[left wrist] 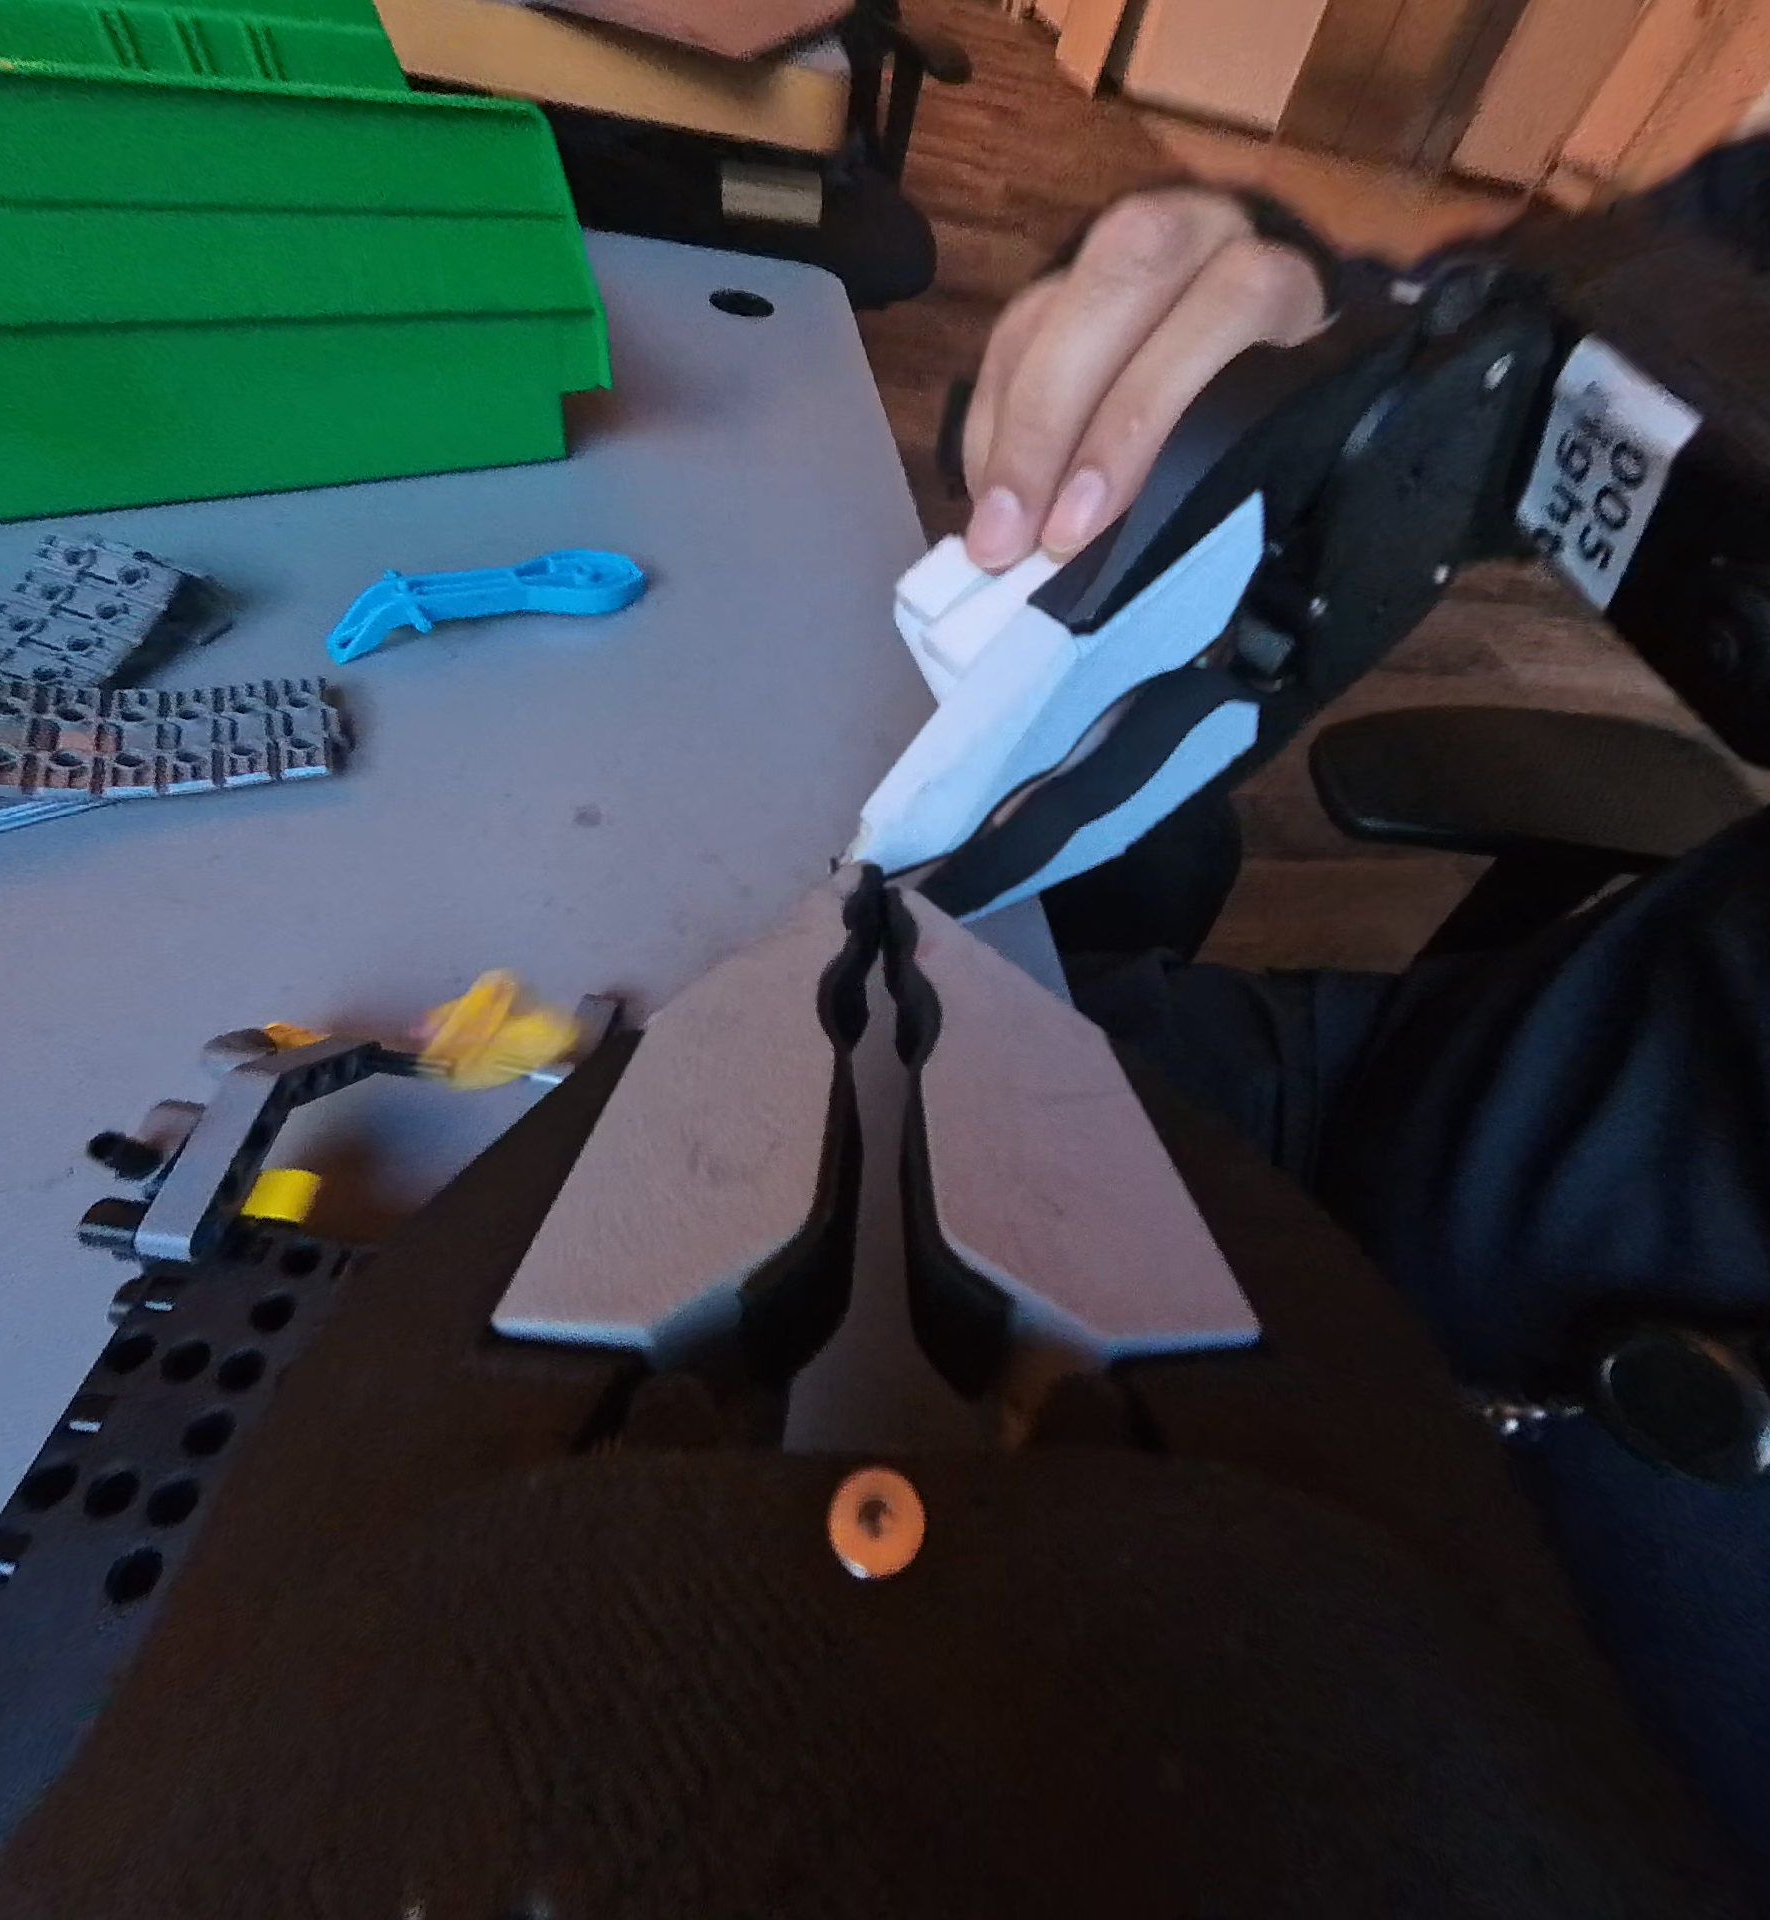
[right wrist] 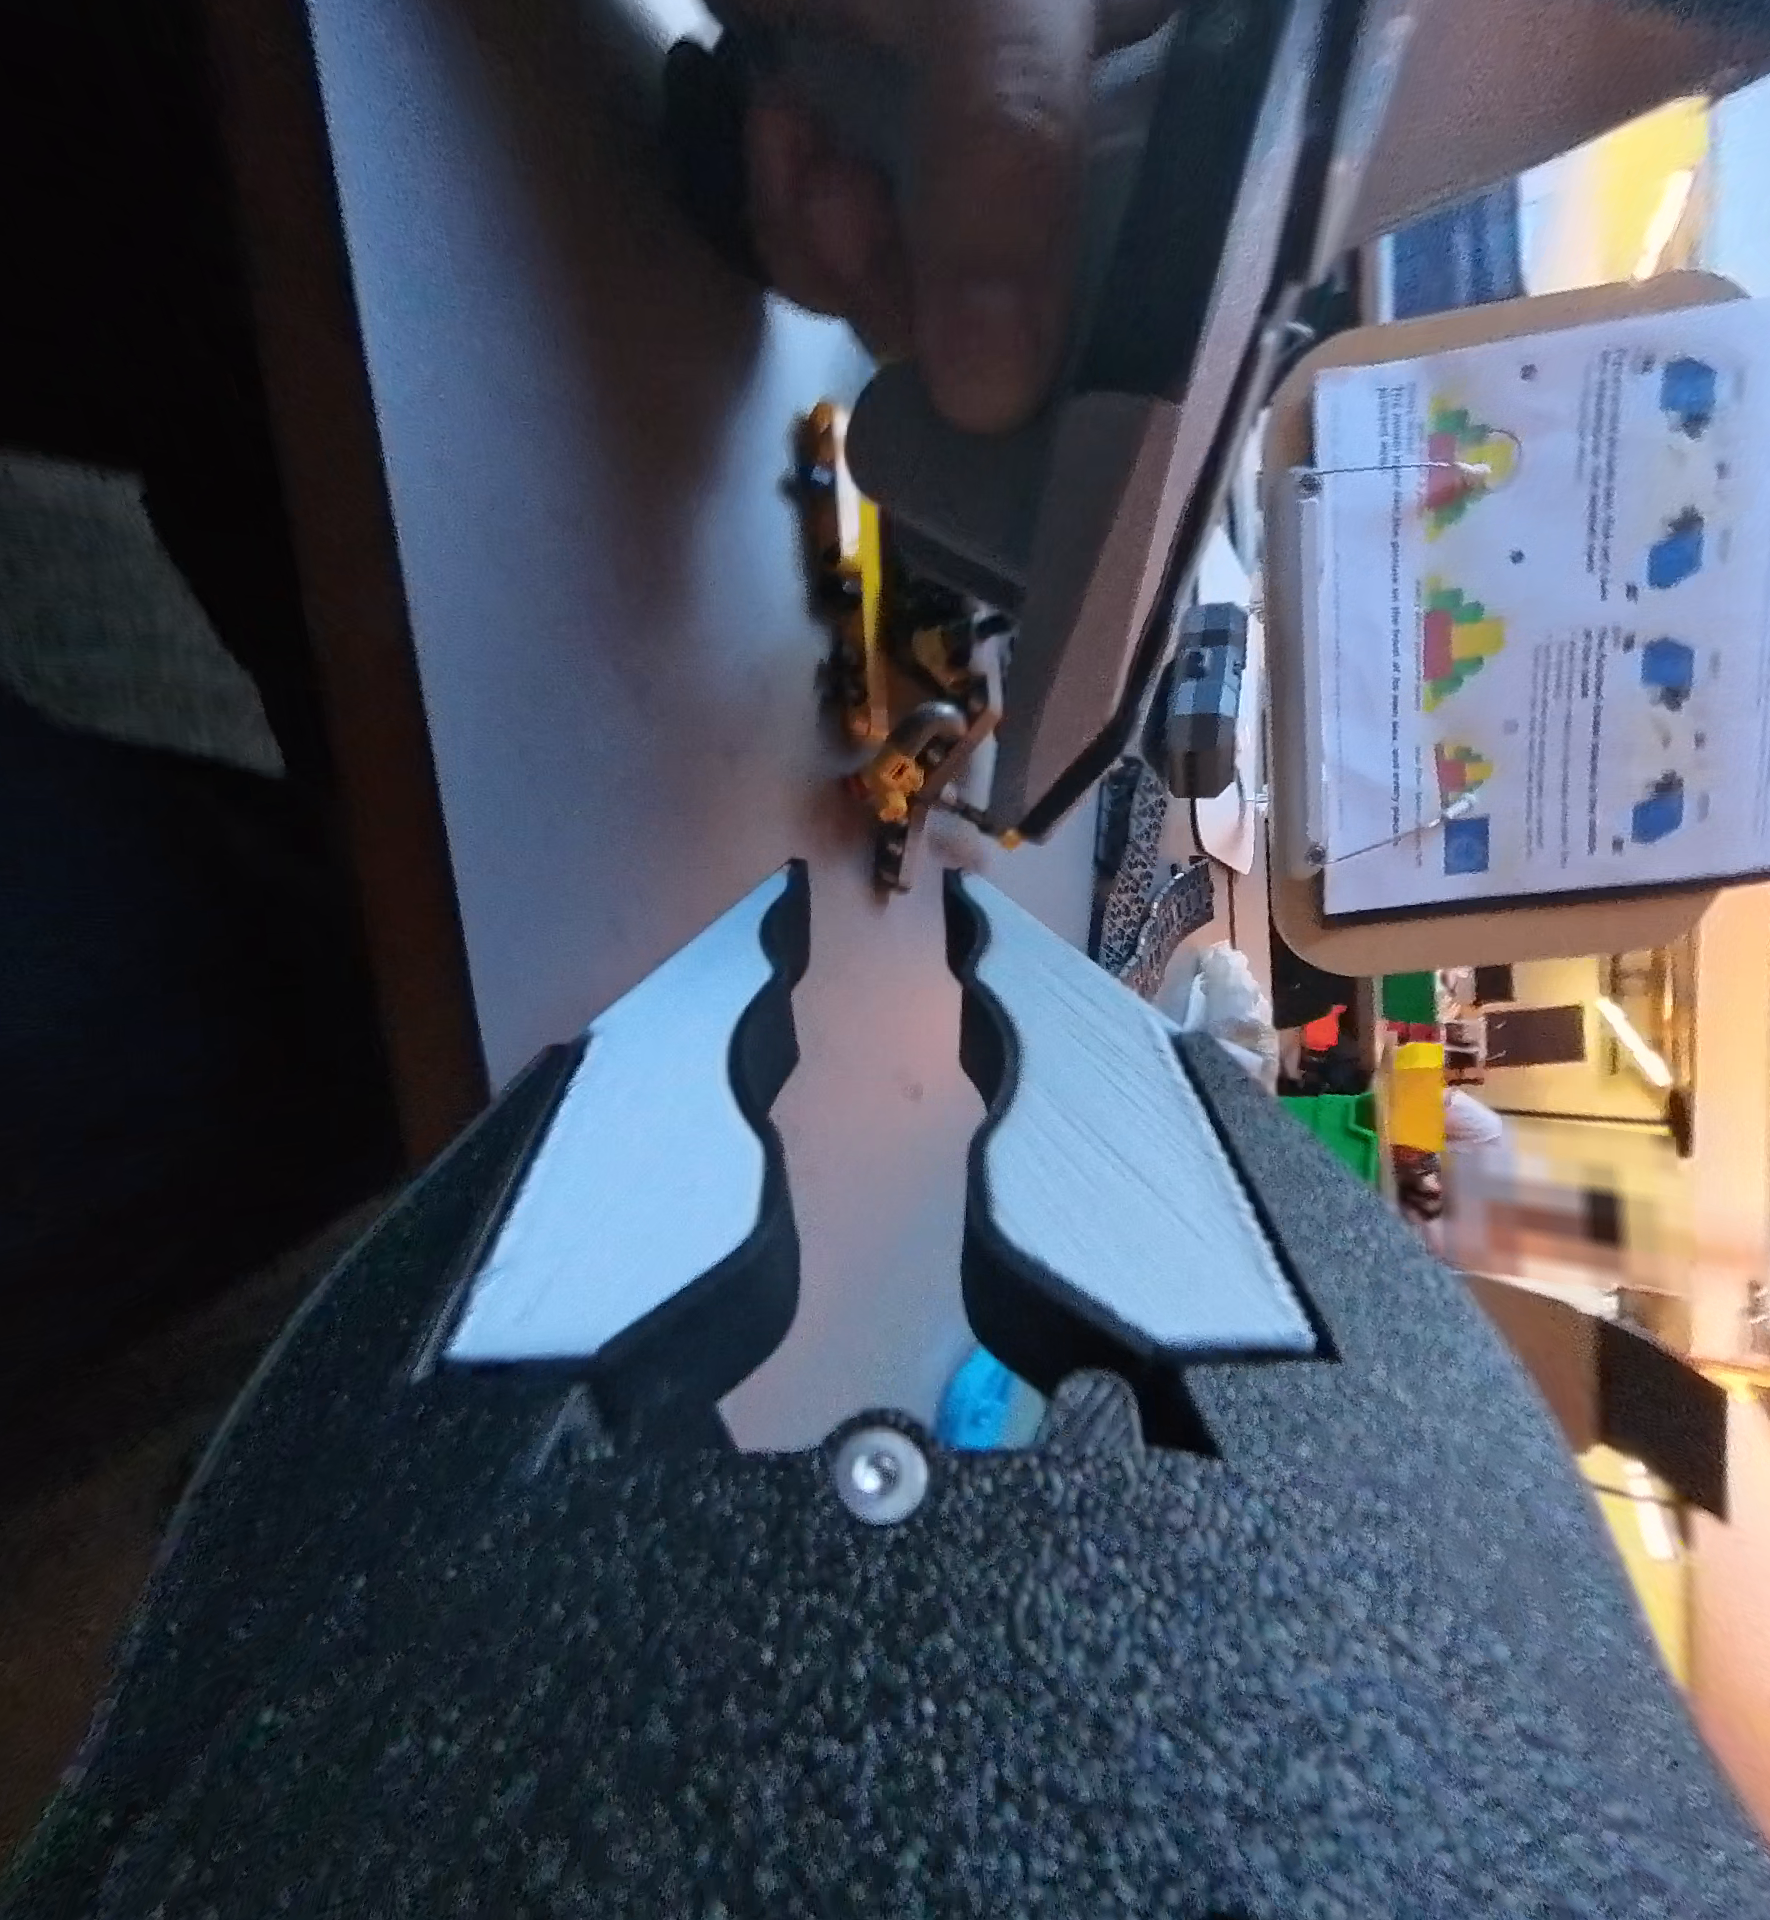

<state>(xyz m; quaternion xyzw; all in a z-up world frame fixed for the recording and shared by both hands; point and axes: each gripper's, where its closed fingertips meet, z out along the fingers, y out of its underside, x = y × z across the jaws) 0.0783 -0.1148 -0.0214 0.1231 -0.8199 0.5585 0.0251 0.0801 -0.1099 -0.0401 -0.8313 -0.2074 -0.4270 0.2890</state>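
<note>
My left gripper (left wrist: 870,906) is shut, its black pads meeting at the tips, just over the grey table's (left wrist: 600,748) right edge. In the right wrist view its tip (right wrist: 1018,831) hangs beside a grey, black and yellow brick model (right wrist: 902,727), with a tiny yellow bit at it; I cannot tell if that bit is held. My right gripper (right wrist: 870,883) is open with nothing between its pads, pointing at the model's black beam. In the left wrist view its white fingers (left wrist: 1026,727) nearly touch my left tips. The model (left wrist: 237,1143) lies at lower left, partly blurred.
A blue tool-like piece (left wrist: 486,603) and grey track plates (left wrist: 133,727) lie on the table. A green bin (left wrist: 237,260) stands at the back left. A hand (left wrist: 1120,364) holds the right gripper. A clipboard with a printed sheet (right wrist: 1587,623) stands at the right. The tips of both grippers are at nearly the same place.
</note>
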